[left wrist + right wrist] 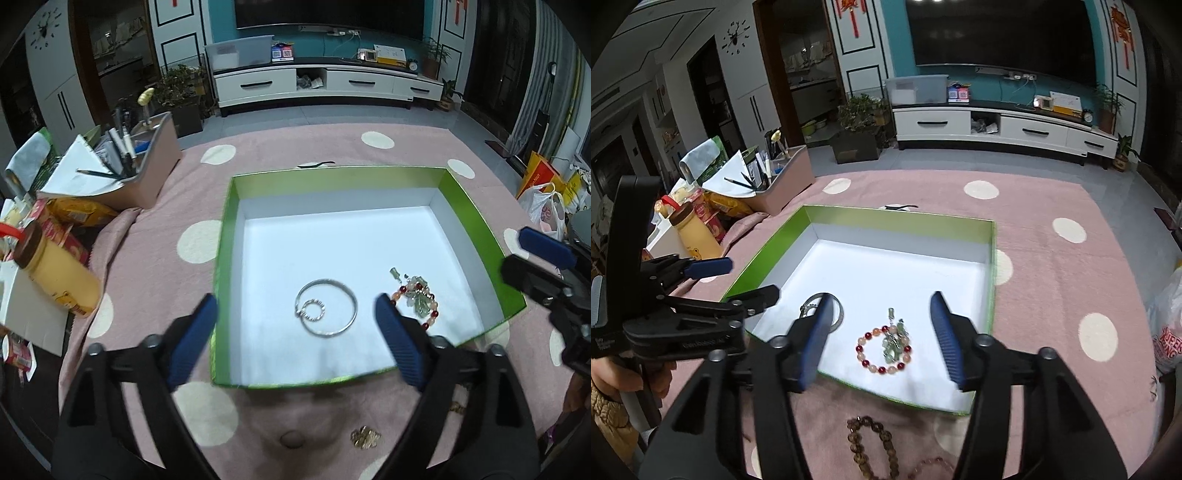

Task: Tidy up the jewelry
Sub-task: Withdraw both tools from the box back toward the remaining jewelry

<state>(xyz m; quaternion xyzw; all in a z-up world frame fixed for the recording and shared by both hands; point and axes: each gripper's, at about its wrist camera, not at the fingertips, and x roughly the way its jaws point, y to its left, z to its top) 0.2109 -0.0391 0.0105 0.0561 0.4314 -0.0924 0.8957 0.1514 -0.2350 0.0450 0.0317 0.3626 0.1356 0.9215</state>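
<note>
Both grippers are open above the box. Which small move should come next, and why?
Probably lower the right hand-held gripper, open and empty, back to the brown bead bracelet lying on the pink rug outside the green box. The silver bangle and bead bracelet already lie inside.

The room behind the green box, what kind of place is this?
Most likely a home living room: a large television on the wall, a white media cabinet under it, and a pink dotted rug bearing the box.

A shallow cardboard box [476, 218] has glossy green walls and a white floor. It sits on a pink fuzzy cloth [303, 144] patterned with cream dots. Near right inside, a beaded bracelet [884, 349] mixes red, peach and pale green.
</note>
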